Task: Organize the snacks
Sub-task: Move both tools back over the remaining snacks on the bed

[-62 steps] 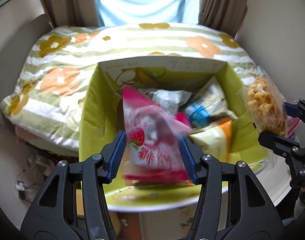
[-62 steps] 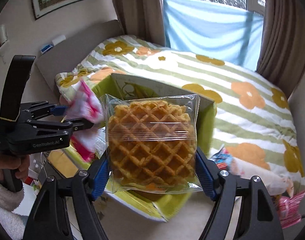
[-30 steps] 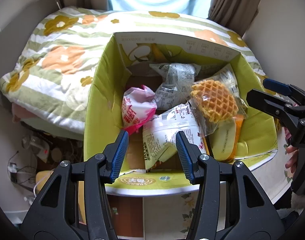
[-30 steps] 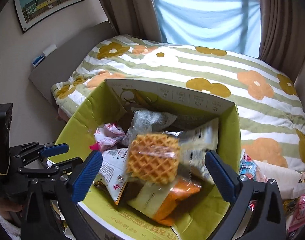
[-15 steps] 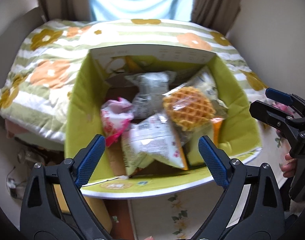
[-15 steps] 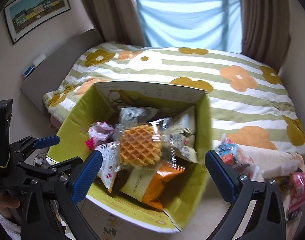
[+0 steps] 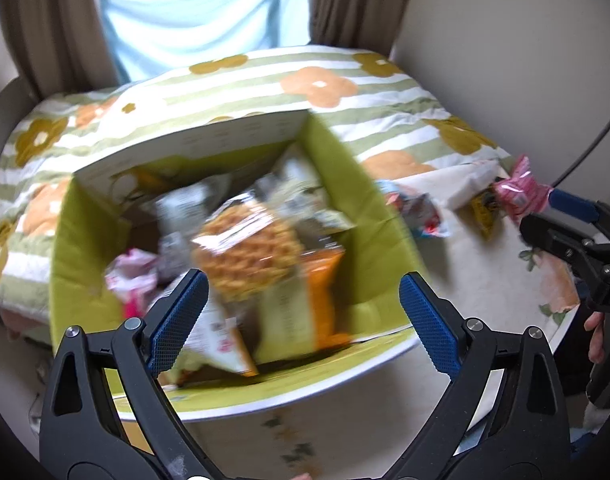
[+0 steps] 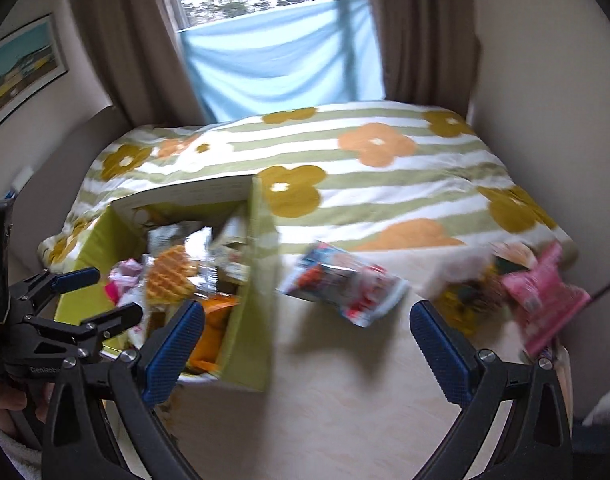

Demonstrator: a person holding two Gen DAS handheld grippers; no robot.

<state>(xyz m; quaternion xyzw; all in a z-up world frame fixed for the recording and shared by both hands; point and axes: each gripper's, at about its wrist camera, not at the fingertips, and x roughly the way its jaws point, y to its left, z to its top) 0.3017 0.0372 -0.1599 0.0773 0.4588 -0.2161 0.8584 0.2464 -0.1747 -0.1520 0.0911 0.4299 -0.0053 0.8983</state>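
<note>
A green cardboard box (image 7: pixel 365 216) (image 8: pixel 257 320) holds several snack packs, with a waffle pack (image 7: pixel 245 252) (image 8: pixel 169 276) on top, an orange pack (image 7: pixel 317 292) and a pink pack (image 7: pixel 129 276). My left gripper (image 7: pixel 301 320) is open and empty over the box's near edge. My right gripper (image 8: pixel 305 352) is open and empty over the table, right of the box. A red and blue snack pack (image 8: pixel 345 284) (image 7: pixel 417 208) lies on the table ahead of it. A pink pack (image 8: pixel 545 292) (image 7: pixel 521 192) and other packs lie at the right.
A bed with a striped flowered cover (image 8: pixel 365 160) lies behind the table. A beige tabletop (image 8: pixel 325 400) carries the box and packs. Curtains (image 8: pixel 421 32) and a window stand at the back. A wall (image 7: pixel 505 60) is at the right.
Both views have swung right and are blurred. The right gripper has moved from above the box to over the table by the loose packs. Both grippers stay open.
</note>
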